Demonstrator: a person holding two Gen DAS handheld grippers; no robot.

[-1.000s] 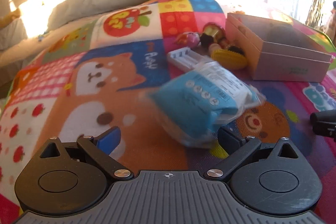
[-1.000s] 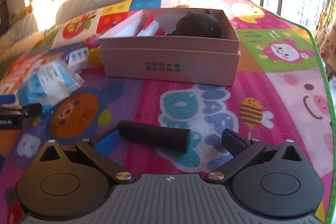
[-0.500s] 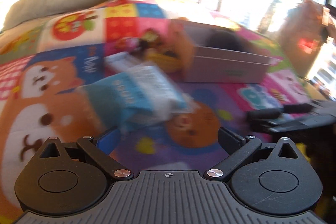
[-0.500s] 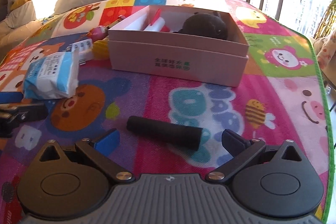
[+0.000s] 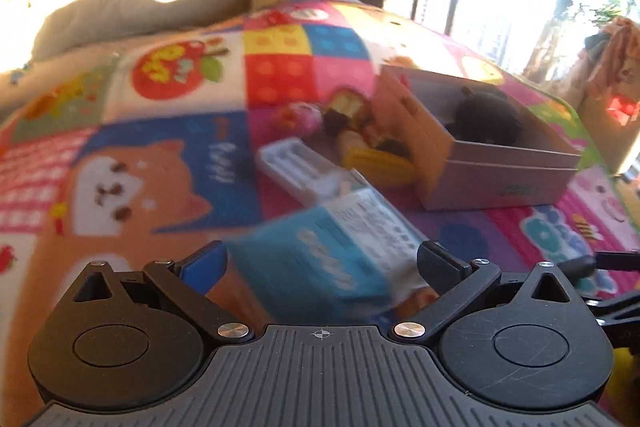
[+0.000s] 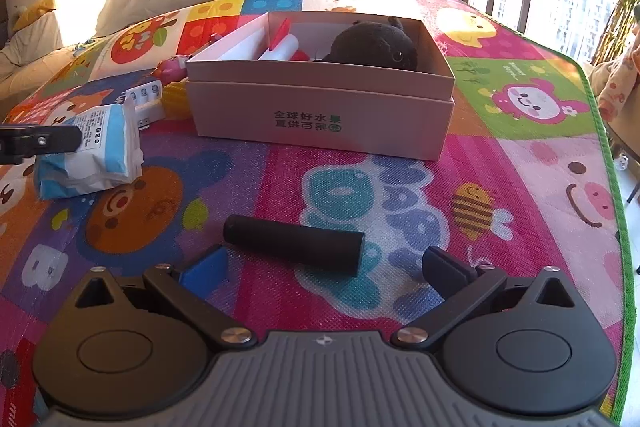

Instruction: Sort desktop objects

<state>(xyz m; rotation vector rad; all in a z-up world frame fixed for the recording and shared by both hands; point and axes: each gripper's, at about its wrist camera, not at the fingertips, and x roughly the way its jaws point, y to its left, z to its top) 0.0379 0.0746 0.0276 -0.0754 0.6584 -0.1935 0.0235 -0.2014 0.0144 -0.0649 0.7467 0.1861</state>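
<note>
Pick-up step: left gripper point(image 5: 320, 263), jaws spread, straddles the blue tissue pack point(image 5: 332, 247) at lower centre; right gripper point(image 6: 324, 261), also spread, frames the black cylinder point(image 6: 294, 245). Next: close, carry to the box point(image 6: 320, 107).

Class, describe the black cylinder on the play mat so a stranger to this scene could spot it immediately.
Find the pink cardboard box on the colourful cartoon mat. In front of it, just ahead of the open right gripper, lies the black cylinder on its side. It is the only plain matte black tube; the blue-and-white packet nearby is soft and printed.
</note>
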